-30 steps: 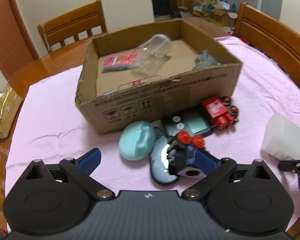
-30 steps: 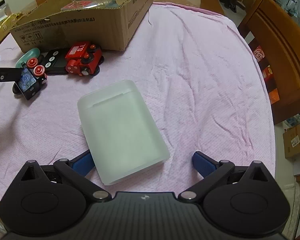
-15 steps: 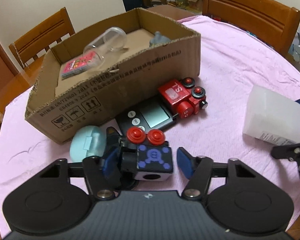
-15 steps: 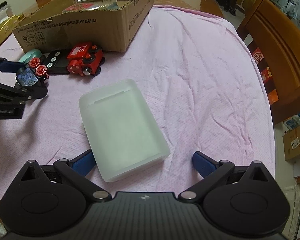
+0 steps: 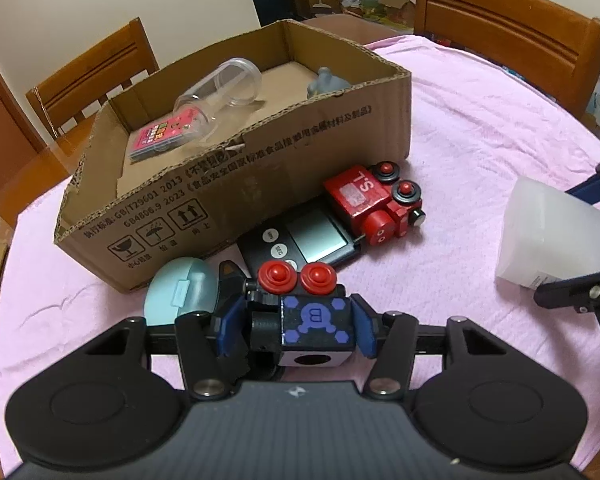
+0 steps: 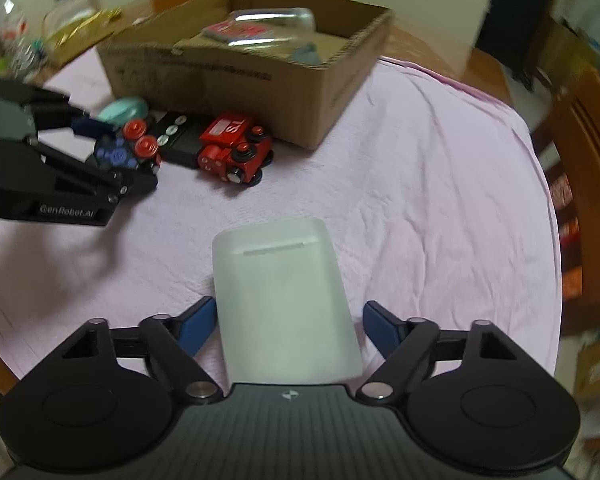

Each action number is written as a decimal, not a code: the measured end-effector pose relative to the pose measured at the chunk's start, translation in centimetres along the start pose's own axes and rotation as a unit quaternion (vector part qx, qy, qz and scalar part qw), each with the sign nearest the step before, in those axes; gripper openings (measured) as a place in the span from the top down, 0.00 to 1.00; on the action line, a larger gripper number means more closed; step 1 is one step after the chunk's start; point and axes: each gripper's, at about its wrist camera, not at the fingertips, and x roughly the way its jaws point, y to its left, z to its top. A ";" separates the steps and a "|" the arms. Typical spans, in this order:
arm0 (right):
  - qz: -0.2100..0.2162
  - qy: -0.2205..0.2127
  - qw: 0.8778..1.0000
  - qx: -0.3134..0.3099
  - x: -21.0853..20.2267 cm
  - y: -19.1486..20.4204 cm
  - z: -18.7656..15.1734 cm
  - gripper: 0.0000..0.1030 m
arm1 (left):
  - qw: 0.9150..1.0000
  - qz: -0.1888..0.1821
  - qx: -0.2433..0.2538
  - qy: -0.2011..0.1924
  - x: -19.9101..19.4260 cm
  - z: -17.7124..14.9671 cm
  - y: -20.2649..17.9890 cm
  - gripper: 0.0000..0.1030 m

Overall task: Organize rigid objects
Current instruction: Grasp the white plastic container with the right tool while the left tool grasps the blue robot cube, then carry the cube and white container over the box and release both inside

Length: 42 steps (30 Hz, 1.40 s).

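Observation:
My left gripper point(image 5: 296, 326) is shut on a black toy block with red knobs and a purple face point(image 5: 308, 320), just in front of the cardboard box point(image 5: 260, 184). The block also shows in the right wrist view point(image 6: 120, 154). My right gripper point(image 6: 288, 322) is around a white translucent plastic box point(image 6: 284, 300), its fingers close to the sides; the box appears lifted a little. A red toy train point(image 5: 376, 204), a black digital timer point(image 5: 300, 242) and a teal case point(image 5: 180, 294) lie by the cardboard box.
Inside the cardboard box lie a clear plastic cup point(image 5: 220, 92), a pink card pack point(image 5: 160, 136) and a grey figure point(image 5: 326, 82). Wooden chairs point(image 5: 512, 32) stand around the pink-clothed table point(image 5: 480, 140). Bags and jars point(image 6: 40, 28) sit at the far left.
My left gripper closed on the black block and lifted it slightly. My right gripper narrowed around the white box and raised it, swinging toward the cardboard box.

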 end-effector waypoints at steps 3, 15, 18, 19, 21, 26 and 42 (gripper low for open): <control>0.004 0.008 1.000 -0.014 0.4 0.2 0.2 0.28 | 1.000 0.002 0.000 -0.002 0.0 -0.1 0.0 0.46; 0.023 0.019 0.999 -0.028 0.3 0.4 0.1 0.30 | 0.994 -0.097 -0.047 0.022 -1.4 -0.9 0.4 0.48; 0.024 0.020 0.999 -0.028 0.3 0.4 0.2 0.30 | 0.993 -0.104 -0.042 0.029 -1.2 -1.4 -0.3 0.48; 0.024 0.021 0.999 -0.029 0.3 0.4 0.2 0.30 | 0.994 -0.097 -0.035 0.025 -1.3 -1.5 -0.6 0.47; 0.022 0.021 0.999 -0.031 0.2 0.5 0.2 0.30 | 0.995 -0.089 -0.032 0.025 -1.4 -1.5 -1.0 0.46; 0.025 0.018 0.999 -0.036 0.2 0.5 0.6 0.30 | 0.996 -0.079 -0.032 0.031 -1.3 -1.2 -1.2 0.37; 0.024 0.022 0.998 -0.057 0.3 0.9 0.8 0.30 | 0.996 -0.074 -0.041 0.038 -1.2 -1.2 -1.0 0.35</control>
